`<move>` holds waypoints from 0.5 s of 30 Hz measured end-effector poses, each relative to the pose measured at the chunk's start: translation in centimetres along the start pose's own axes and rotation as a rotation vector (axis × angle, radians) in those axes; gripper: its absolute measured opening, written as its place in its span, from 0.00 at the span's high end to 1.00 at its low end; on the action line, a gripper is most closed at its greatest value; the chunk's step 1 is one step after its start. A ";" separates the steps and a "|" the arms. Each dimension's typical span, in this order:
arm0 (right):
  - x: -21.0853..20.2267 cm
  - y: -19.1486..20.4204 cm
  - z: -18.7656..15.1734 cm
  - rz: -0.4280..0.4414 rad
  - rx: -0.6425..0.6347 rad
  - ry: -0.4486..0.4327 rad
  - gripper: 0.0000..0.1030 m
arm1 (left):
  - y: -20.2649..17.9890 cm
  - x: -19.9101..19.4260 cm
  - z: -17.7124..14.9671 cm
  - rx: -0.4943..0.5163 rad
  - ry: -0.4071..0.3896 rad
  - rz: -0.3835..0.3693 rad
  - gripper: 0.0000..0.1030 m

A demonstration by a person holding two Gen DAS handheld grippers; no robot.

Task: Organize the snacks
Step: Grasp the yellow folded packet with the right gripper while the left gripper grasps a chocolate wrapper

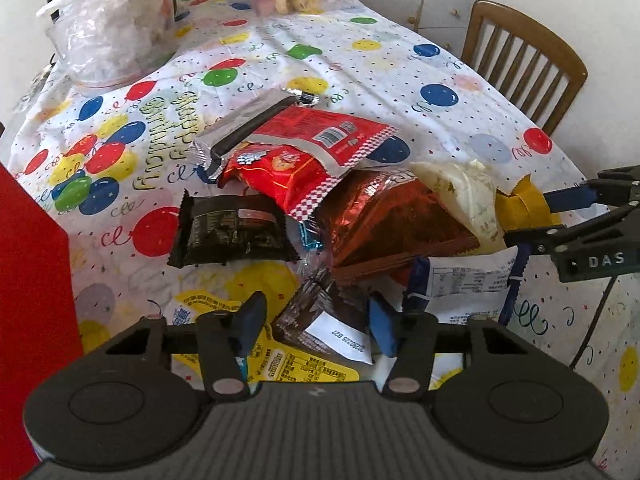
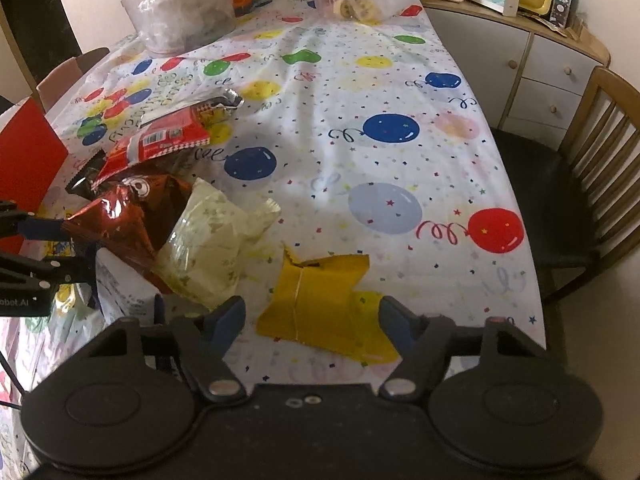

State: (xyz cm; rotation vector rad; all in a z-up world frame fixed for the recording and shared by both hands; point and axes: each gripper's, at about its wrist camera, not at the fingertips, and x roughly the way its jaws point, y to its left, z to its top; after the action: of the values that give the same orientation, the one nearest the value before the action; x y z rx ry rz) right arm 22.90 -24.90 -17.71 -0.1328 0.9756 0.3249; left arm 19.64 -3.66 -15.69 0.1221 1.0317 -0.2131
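A heap of snack packets lies on a balloon-print tablecloth [image 1: 360, 60]. My left gripper [image 1: 316, 326] hangs over its near edge, jaws partly apart around a dark brown packet with a white label [image 1: 320, 312]. Its right pad is at the packet's edge and a gap shows beside the left pad. Behind lie a black packet [image 1: 232, 232], red packets [image 1: 320, 140], a shiny brown bag [image 1: 384, 216] and a pale yellow bag [image 1: 464, 196]. My right gripper [image 2: 312, 326] stands open around a flat yellow packet [image 2: 320, 300] on the cloth, with a gap at its left pad.
A red box [image 1: 32, 264] stands at the left edge. Two clear plastic bags [image 2: 184, 12] with items sit at the far end. A wooden chair [image 2: 592, 168] stands at the right side, with a cabinet [image 2: 520, 60] behind it. A yellow packet [image 1: 280, 360] lies under the left gripper.
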 end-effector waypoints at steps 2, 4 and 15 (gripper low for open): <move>0.2 0.1 0.0 -0.009 -0.003 0.002 0.37 | 0.0 0.0 0.1 -0.003 0.004 -0.009 0.54; 0.2 0.2 0.0 -0.019 -0.011 -0.005 0.43 | 0.0 0.1 0.1 -0.011 0.005 -0.008 0.58; -0.8 0.4 0.0 -0.025 0.009 -0.039 0.66 | 0.5 -0.3 -0.1 -0.063 0.012 -0.030 0.71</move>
State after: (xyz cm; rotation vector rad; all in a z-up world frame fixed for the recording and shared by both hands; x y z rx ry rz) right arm 22.31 -24.75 -17.02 -0.1300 0.9360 0.2993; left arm 19.50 -3.11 -15.48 0.0512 1.0517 -0.2076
